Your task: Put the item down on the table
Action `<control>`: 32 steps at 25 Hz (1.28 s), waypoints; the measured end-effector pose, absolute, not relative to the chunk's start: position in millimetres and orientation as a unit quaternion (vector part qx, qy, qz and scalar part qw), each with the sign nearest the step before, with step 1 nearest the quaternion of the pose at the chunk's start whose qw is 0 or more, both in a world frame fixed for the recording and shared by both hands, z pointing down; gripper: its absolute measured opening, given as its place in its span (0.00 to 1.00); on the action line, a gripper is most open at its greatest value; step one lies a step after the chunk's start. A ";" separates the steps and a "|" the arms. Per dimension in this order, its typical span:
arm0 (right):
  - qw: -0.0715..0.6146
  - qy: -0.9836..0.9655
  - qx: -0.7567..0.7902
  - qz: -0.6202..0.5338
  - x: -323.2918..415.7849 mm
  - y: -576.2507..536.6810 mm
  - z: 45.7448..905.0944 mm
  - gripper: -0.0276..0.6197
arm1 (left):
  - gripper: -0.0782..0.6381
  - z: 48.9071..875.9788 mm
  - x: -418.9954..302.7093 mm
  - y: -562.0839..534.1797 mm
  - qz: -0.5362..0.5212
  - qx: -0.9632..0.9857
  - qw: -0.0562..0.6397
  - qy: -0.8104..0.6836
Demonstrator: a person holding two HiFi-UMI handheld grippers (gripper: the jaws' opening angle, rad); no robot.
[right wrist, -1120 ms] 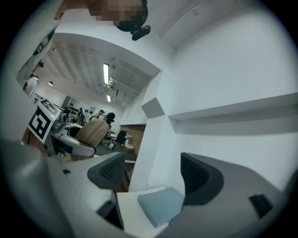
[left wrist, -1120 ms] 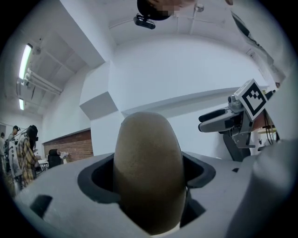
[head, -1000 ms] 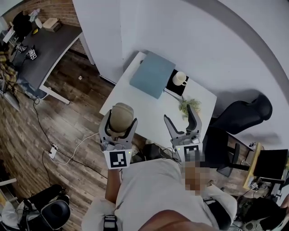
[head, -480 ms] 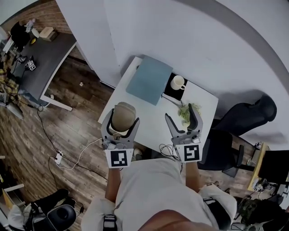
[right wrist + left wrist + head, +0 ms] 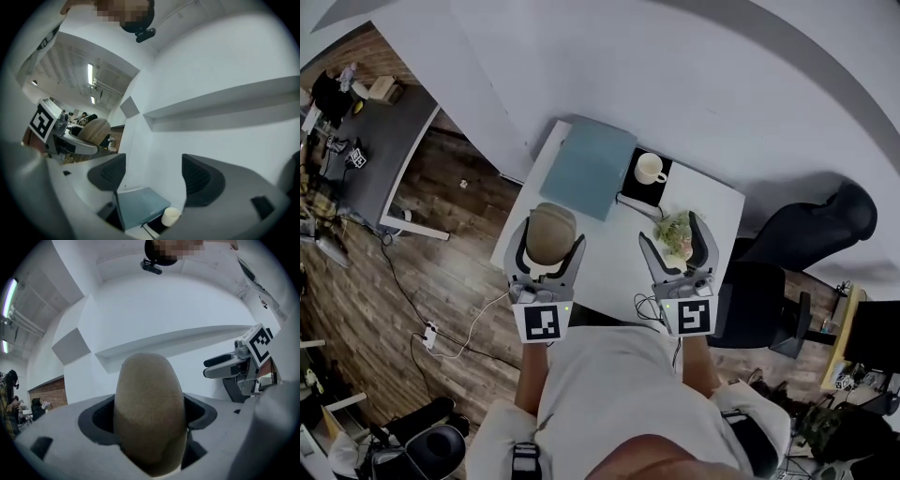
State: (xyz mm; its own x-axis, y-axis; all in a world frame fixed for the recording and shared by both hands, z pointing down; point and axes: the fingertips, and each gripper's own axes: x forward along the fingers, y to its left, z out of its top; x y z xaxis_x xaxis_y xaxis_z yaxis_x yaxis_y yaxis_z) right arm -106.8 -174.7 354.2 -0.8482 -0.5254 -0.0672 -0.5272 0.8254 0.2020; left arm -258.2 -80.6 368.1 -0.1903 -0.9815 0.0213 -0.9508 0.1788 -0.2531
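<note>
Table (image 5: 614, 251) centre bare; blue pad (image 5: 588, 169), mug (image 5: 650, 169) crowd far edge; plant (image 5: 673, 232) stands at right.

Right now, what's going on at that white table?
A person holds a tool in each hand over the near edge of the white table. The left tool is shut on a tan, egg-shaped item, which is held in the air and not yet set down. The right tool is open and empty, above a small plant. Farther back on the table lie a blue pad and a white mug.
</note>
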 end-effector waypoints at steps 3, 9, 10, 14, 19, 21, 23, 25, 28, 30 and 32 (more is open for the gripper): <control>0.011 0.954 -0.281 0.105 -99.4 -181.3 352.6 0.62 | 0.67 366.7 -249.6 -93.7 -0.106 -0.639 0.075 0.758; 0.000 0.945 -0.309 0.110 -92.2 -198.5 355.4 0.62 | 0.67 362.3 -243.8 -125.0 -0.113 -0.668 0.088 0.730; -0.001 0.942 -0.316 0.110 -91.6 -202.0 355.9 0.62 | 0.67 363.0 -244.5 -130.9 -0.110 -0.673 0.087 0.727; -0.013 0.928 -0.355 0.110 -87.7 -213.4 358.4 0.62 | 0.67 365.3 -246.7 -153.8 -0.107 -0.702 0.091 0.698; -0.027 0.908 -0.402 0.117 -88.3 -224.5 358.8 0.62 | 0.67 372.8 -255.5 -177.9 -0.104 -0.734 0.082 0.666; -0.034 0.900 -0.419 0.118 -87.8 -225.7 359.6 0.62 | 0.67 377.0 -257.2 -185.4 -0.102 -0.748 0.080 0.650; -0.044 0.893 -0.432 0.117 -87.4 -225.2 362.0 0.62 | 0.67 381.4 -258.6 -191.0 -0.103 -0.763 0.080 0.634; -0.057 0.886 -0.446 0.113 -86.4 -224.6 366.8 0.61 | 0.67 385.6 -259.4 -196.1 -0.103 -0.777 0.083 0.616; -0.076 0.876 -0.465 0.105 -82.8 -222.1 375.6 0.61 | 0.67 396.4 -258.2 -200.1 -0.107 -0.797 0.075 0.590; -0.089 0.871 -0.473 0.100 -80.4 -221.1 382.3 0.61 | 0.67 404.5 -255.9 -202.4 -0.111 -0.808 0.068 0.574; -0.096 0.869 -0.477 0.095 -78.7 -220.0 388.8 0.61 | 0.67 413.3 -252.5 -203.7 -0.119 -0.818 0.063 0.560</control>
